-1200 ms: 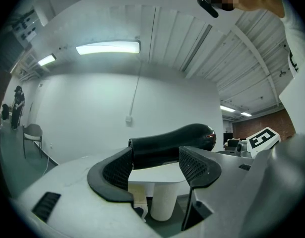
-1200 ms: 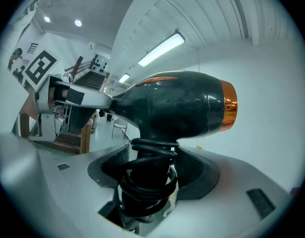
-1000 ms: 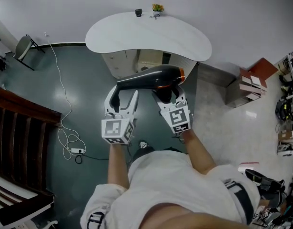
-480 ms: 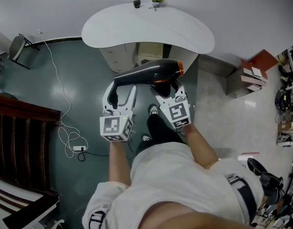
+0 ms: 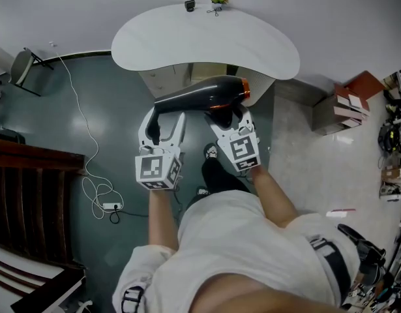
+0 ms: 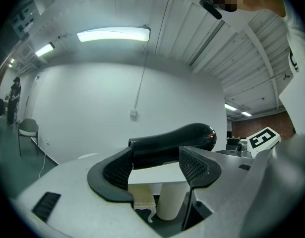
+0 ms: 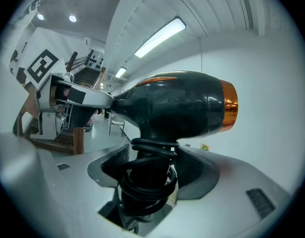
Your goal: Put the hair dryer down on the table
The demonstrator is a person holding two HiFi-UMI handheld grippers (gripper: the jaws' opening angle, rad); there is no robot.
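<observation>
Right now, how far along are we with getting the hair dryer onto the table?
Done: the hair dryer is gripped, left gripper on its narrow end, right gripper on the cord-wrapped handle. In hand: it hangs in the air, apparently short of the near edge of the white table. Left: carry it over the tabletop, lower it, open both grippers.

The glossy black plastic hair dryer (image 5: 203,96) ends in an orange band at 3 o'clock. The pale grey left hand-held gripper (image 5: 162,117) and right hand-held gripper (image 5: 229,117) carry black-and-white square markers; the curved counter (image 5: 207,38) at 12 o'clock is white.
</observation>
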